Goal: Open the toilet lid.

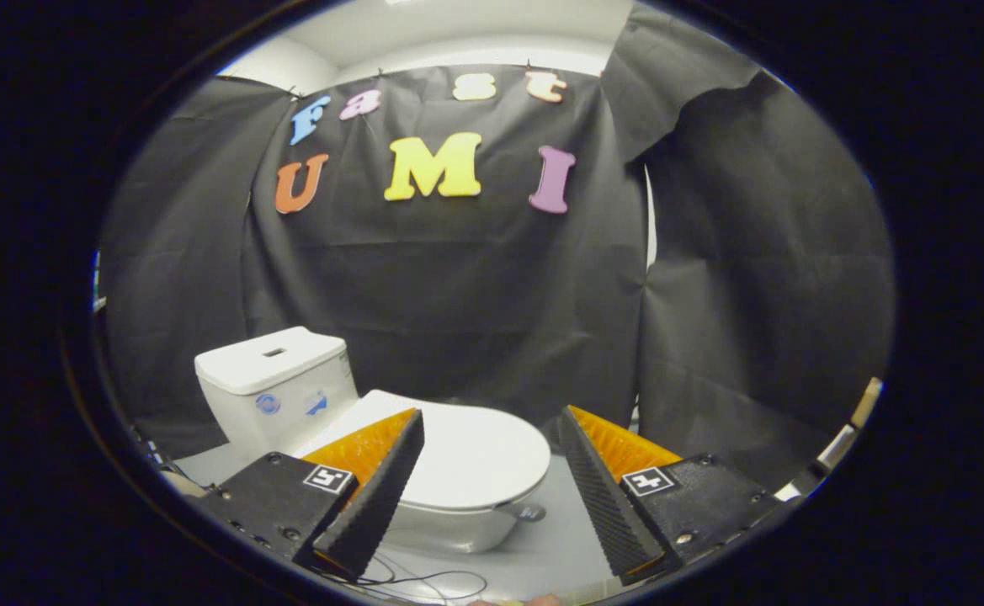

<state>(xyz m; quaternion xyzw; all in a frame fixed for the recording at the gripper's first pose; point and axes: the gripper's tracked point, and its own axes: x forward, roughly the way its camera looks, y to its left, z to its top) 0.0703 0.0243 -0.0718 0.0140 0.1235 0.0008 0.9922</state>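
A small white toilet stands on the grey floor, its tank [277, 387] to the left rear. The white lid [466, 450] lies flat and closed over the bowl [449, 526], its rounded front pointing right. A small grey tab [528, 511] sticks out under the lid's front rim. My gripper [492, 421] hovers above and in front of the toilet, open wide. The left finger [378, 497] overlaps the lid's near edge in the view, and the right finger [605, 497] is to the right of the bowl. Nothing is between the fingers.
Black cloth walls enclose the booth behind and to both sides of the toilet. Thin dark cables [424, 581] lie on the grey floor [559, 539] just below the fingers. A pale edge [845, 438] runs along the floor at the right.
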